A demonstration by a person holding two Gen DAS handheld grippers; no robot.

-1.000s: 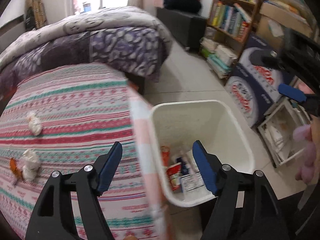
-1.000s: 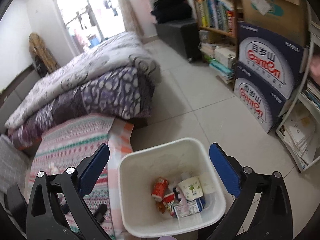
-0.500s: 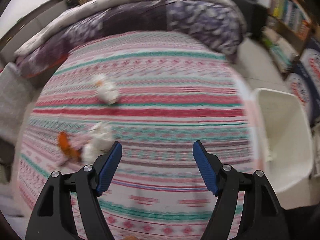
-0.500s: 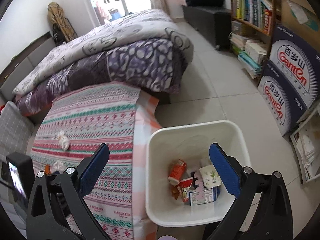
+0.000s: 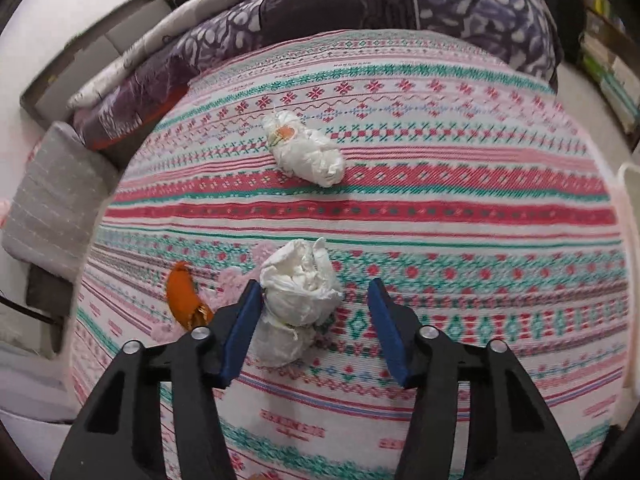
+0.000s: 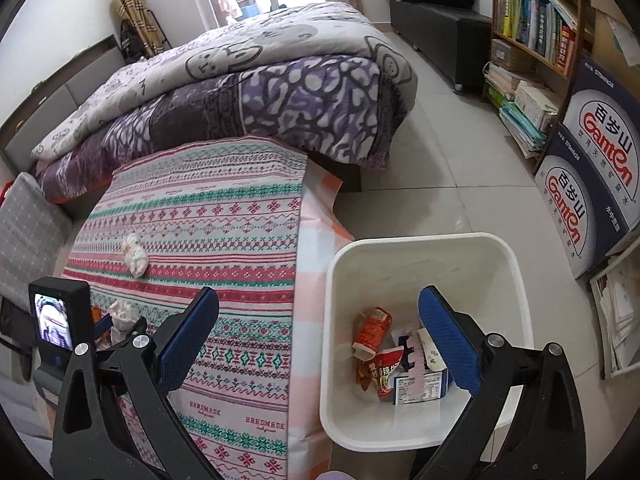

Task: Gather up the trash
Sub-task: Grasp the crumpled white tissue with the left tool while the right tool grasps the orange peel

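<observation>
A crumpled white tissue wad [image 5: 298, 284] lies on the patterned bedspread [image 5: 440, 208], between the open blue fingers of my left gripper [image 5: 316, 332], nearer the left finger. A second white wad [image 5: 306, 152] lies farther back. An orange wrapper [image 5: 183, 296] lies left of the near wad. My right gripper [image 6: 318, 340] is open and empty, held above the edge of the white trash bin [image 6: 516, 276], which holds a red can [image 6: 372, 330] and cartons. The left gripper's body [image 6: 60, 320] shows at the left of the right wrist view, by the near wad [image 6: 122, 314].
A folded purple quilt [image 6: 280, 96] lies at the bed's far end. A grey cushion [image 5: 52, 200] sits left of the bedspread. Bookshelves [image 6: 532, 28], blue cartons [image 6: 596, 168] and tiled floor [image 6: 432, 184] lie to the right of the bin.
My left gripper swung from above the bin leftward over the bed and came down around the near tissue wad. The right gripper drifted slightly, staying open above the bin.
</observation>
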